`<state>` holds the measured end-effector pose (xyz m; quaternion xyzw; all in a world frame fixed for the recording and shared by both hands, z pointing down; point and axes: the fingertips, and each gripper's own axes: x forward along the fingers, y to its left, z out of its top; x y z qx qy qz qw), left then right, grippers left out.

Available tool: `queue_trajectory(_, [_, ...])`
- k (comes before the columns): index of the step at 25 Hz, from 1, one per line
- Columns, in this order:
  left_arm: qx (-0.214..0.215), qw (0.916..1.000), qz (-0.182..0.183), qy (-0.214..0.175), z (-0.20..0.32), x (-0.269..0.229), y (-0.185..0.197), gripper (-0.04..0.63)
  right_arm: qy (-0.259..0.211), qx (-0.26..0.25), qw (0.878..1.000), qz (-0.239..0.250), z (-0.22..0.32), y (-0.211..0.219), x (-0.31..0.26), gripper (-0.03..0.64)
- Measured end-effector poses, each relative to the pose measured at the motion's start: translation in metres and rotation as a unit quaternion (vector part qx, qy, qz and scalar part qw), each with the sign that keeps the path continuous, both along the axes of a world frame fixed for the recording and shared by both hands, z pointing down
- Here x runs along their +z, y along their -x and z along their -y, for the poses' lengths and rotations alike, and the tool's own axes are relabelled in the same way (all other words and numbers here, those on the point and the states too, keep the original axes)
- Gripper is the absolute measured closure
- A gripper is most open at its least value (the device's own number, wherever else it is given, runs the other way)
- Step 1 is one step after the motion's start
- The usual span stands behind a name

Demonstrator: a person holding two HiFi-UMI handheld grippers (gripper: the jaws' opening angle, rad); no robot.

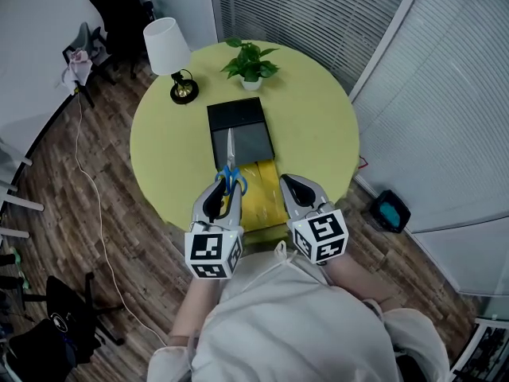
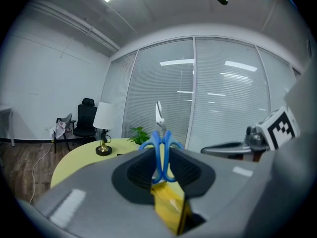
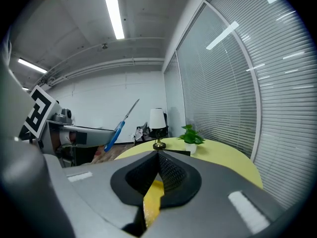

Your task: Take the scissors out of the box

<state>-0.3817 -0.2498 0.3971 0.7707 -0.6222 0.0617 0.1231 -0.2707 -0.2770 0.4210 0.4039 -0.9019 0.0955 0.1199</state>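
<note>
Scissors [image 1: 230,159] with blue handles and steel blades are held above the near end of the black box [image 1: 241,126] on the round yellow table [image 1: 318,118]. My left gripper [image 1: 224,183] is shut on the blue handles, and the blades point away from me. In the left gripper view the scissors [image 2: 160,133] stand upright between the pads of that gripper [image 2: 159,155]. My right gripper [image 1: 290,183] hovers just to the right with its tips together and nothing in them. The right gripper view shows its jaws [image 3: 157,155] closed and the scissors [image 3: 119,125] off to the left.
A yellow flat piece [image 1: 261,193] lies on the table between the box and me, under both grippers. A white lamp [image 1: 169,50] and a potted plant [image 1: 250,62] stand at the table's far side. A black office chair [image 1: 119,14] stands beyond, and window blinds run along the right.
</note>
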Motion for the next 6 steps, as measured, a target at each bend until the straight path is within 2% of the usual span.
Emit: queue_trajectory(6, [0.014,0.9998,0.006,0.011,-0.01,0.007,-0.008,0.503,0.006,0.001,1.0,-0.004,-0.011,-0.001,0.004,0.618])
